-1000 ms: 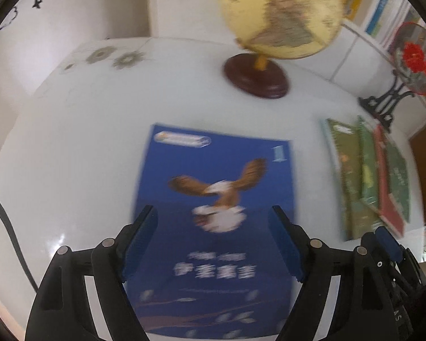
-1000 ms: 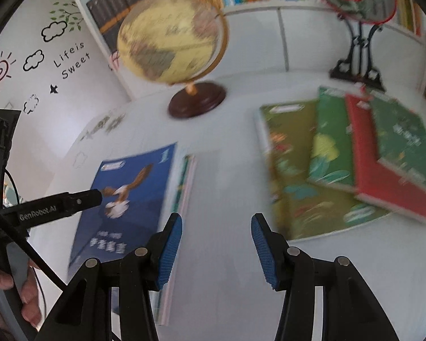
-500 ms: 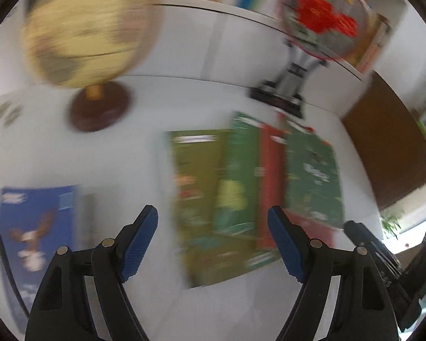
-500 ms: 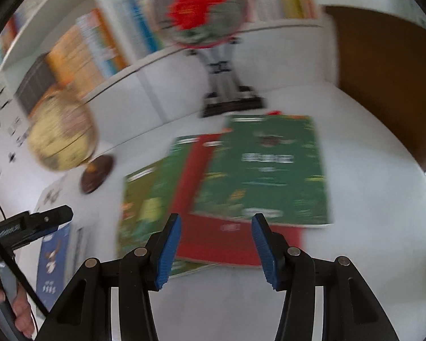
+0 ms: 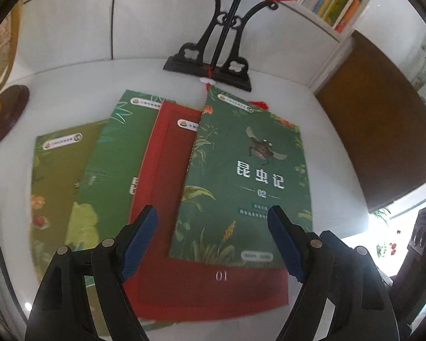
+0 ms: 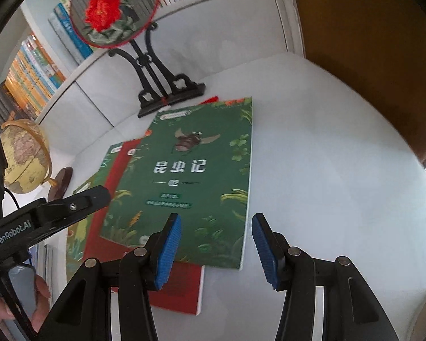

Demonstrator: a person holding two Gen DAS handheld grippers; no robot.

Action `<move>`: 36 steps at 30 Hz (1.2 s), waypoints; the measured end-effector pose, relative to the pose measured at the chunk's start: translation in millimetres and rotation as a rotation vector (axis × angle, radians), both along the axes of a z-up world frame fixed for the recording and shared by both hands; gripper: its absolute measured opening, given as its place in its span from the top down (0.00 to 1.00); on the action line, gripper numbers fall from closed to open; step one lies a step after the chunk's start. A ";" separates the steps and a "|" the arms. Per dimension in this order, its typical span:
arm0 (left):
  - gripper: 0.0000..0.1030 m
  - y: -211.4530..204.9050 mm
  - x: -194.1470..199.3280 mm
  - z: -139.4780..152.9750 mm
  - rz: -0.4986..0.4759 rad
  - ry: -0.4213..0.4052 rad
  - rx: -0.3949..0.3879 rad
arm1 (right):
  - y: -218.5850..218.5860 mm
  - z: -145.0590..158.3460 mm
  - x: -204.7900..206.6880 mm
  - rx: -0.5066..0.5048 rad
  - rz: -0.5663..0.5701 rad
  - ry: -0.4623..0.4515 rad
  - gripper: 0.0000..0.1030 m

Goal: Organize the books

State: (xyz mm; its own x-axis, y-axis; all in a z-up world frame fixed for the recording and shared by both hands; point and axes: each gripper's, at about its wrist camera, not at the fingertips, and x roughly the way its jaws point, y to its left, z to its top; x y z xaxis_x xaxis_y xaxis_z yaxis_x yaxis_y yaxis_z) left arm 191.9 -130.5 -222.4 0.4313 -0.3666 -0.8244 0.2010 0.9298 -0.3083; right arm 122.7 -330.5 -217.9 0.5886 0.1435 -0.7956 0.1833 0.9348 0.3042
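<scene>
So on the white table [image 5: 71,91] I count four books fanned out in one overlapping pile: one dark green beetle book [image 5: 247,176] on top, one red book [image 5: 167,170] under it, one lighter green book [image 5: 113,153] and one olive book [image 5: 56,176] at the far left. There's also one globe [image 6: 24,156] and one round fan on a black stand [image 6: 113,8]. Two grippers, both empty-jawed, plus a shelf row of books too many and too blurry to count.

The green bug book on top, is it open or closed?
Closed. The green bug book lies flat with its whole front cover showing and no pages spread, resting on the red book.
</scene>
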 end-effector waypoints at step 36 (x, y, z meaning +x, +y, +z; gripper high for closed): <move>0.29 45.4 2.7 -7.5 0.026 0.008 -0.077 | 45.1 -16.3 20.1 -0.014 0.286 -0.005 0.27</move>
